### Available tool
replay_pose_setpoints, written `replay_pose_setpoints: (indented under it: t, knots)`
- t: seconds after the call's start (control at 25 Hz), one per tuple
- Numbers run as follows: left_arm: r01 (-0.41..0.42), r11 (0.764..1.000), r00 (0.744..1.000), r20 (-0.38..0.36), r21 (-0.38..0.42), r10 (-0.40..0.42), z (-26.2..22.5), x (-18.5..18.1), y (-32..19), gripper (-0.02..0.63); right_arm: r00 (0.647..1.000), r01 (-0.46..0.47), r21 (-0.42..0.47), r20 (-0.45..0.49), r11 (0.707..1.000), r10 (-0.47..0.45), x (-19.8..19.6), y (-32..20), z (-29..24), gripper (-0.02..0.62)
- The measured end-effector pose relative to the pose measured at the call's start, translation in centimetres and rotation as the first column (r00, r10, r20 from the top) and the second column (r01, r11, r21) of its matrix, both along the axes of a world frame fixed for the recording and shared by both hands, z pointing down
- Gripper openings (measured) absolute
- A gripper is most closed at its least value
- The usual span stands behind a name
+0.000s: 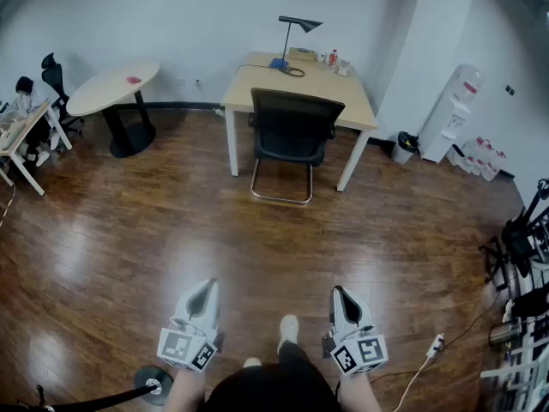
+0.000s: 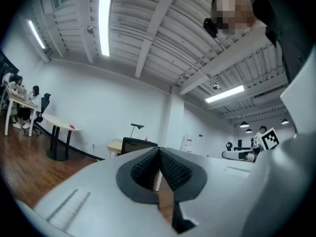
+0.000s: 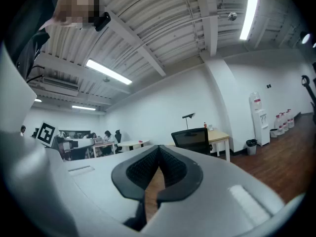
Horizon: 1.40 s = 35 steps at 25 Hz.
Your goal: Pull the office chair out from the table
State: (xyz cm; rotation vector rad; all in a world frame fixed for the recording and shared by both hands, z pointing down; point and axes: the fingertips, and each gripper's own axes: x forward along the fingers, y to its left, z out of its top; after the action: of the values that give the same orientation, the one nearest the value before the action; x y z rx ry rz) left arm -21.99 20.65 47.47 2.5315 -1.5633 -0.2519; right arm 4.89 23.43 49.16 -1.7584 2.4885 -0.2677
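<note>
Both grippers low at near edge of scene, pointing level toward far side.
- Left gripper [image 1: 204,292]: fingers pressed together, nothing between.
- Right gripper [image 1: 340,295]: same, fingers together, empty.
- Office chair [image 1: 292,136]: far centre, seat tucked under table [image 1: 257,86], backrest facing us, well apart from both grippers.
- Backrest top edge runs left-right, square to our line of approach.
- Chair lies straight ahead, slightly right of our midline; we judge right gripper marginally nearer.
- Open floor [image 1: 257,239] to cross first; fingers must part before we grab backrest.
</note>
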Motion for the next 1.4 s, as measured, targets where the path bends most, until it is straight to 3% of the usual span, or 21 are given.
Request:
replay_pose_setpoints:
  t: [0.16,0.32,0.52,0.96,1.4]
  knots:
    - [0.022,1.000,0.999,-0.033,-0.010,-0.022,0.7,1.2,-2.7,0.002,1.000,0.008,0.009,-0.006,1.000,-0.008,1.8,-2.9,0.7,0.014]
    - [0.029,0.999,0.999,-0.033,0.029,-0.028,-0.8,3.7,-6.6,0.002,0.994,0.030,0.010,-0.108,1.000,-0.028,4.2,-7.3,1.3,0.014]
    - [0.049,0.997,0.999,-0.027,0.065,-0.047,-2.5,6.3,-11.2,0.002,0.984,0.080,0.052,-0.164,0.995,-0.070,6.3,-12.2,-0.4,0.014]
    - [0.025,0.999,0.999,0.028,0.031,-0.026,-1.6,12.5,-17.3,0.002,0.997,0.070,0.051,-0.023,0.996,-0.069,12.4,-18.6,0.5,0.014]
    - [0.003,1.000,1.000,0.029,-0.015,-0.002,0.0,13.4,-23.8,0.002,0.998,0.041,0.016,-0.042,0.999,-0.041,13.2,-24.1,1.0,0.014]
